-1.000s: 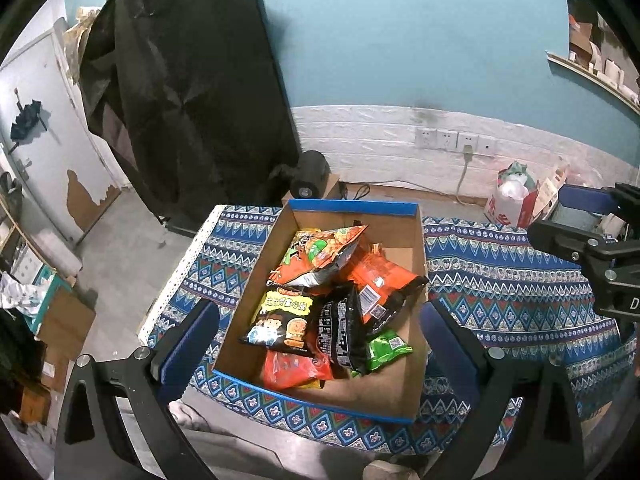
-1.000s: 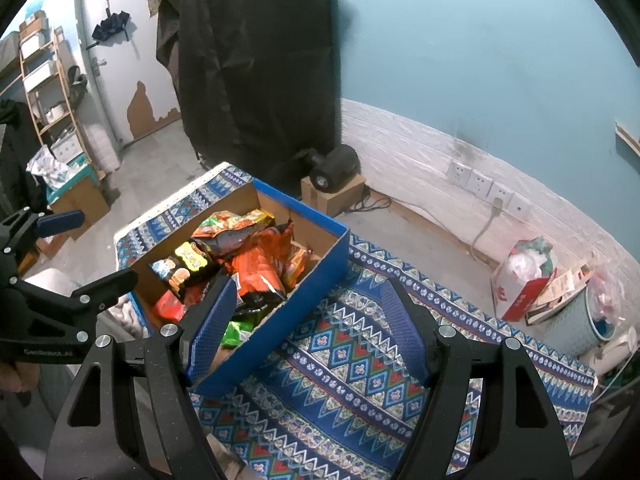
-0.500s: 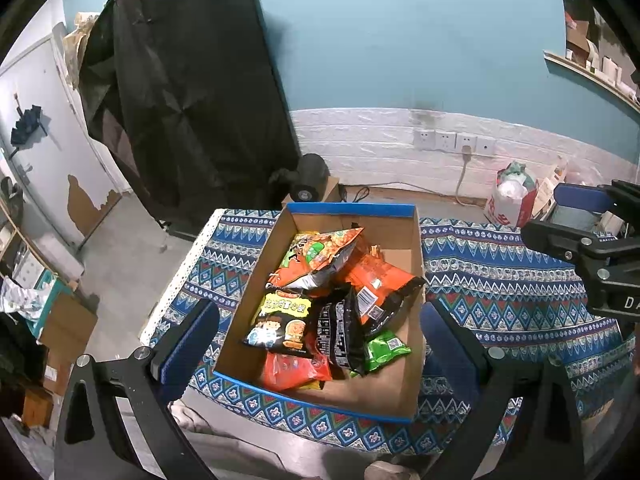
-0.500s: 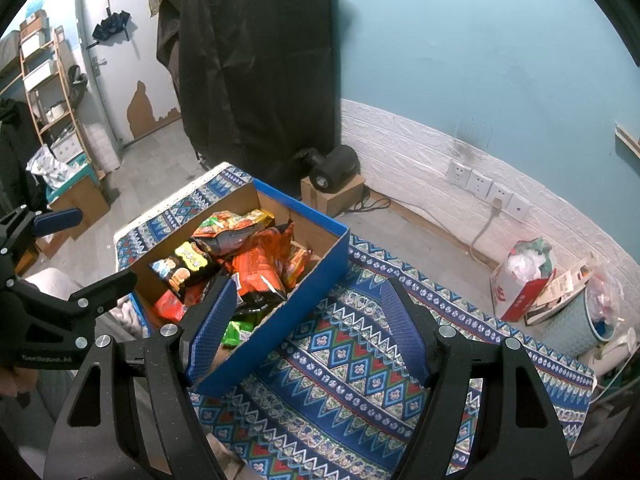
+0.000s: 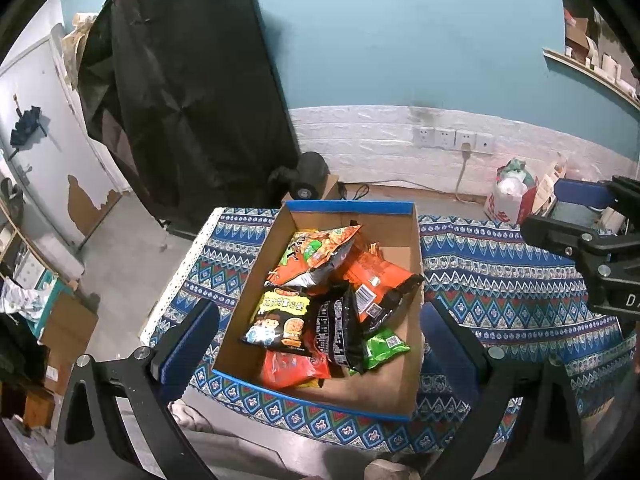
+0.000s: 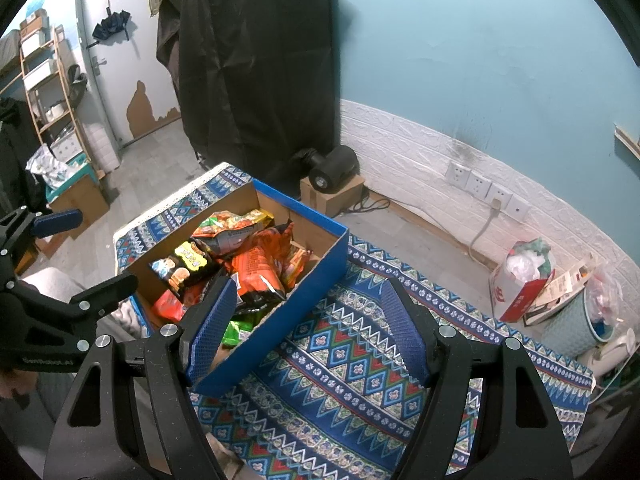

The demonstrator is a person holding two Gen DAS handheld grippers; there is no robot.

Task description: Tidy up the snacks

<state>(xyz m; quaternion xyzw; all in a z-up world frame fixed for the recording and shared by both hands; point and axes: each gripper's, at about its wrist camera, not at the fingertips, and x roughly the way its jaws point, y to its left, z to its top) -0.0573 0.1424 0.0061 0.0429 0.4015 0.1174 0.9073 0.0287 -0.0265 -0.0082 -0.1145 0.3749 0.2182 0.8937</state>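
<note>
A blue cardboard box (image 5: 352,206) stands on the patterned tablecloth (image 5: 500,272) and holds several snack bags: an orange-green bag (image 5: 316,252), an orange bag (image 5: 376,276), a black-yellow bag (image 5: 280,316), a green bag (image 5: 384,348), a red bag (image 5: 288,368). My left gripper (image 5: 320,340) is open and empty, hovering above the box's near end. My right gripper (image 6: 306,328) is open and empty, above the box's blue side wall (image 6: 288,304) and the cloth beside it (image 6: 360,360). The snack bags show in the box in the right wrist view (image 6: 256,264).
A black cover (image 5: 188,100) hangs behind the table. A small black device on a carton (image 6: 332,168) sits by the wall. A red-white bag (image 6: 520,280) and a bin (image 6: 576,320) stand at the right. Wall sockets (image 5: 452,138) are on the white panel.
Both grippers have barely shifted; the left view has drifted slightly. The snacks and box have not moved.
</note>
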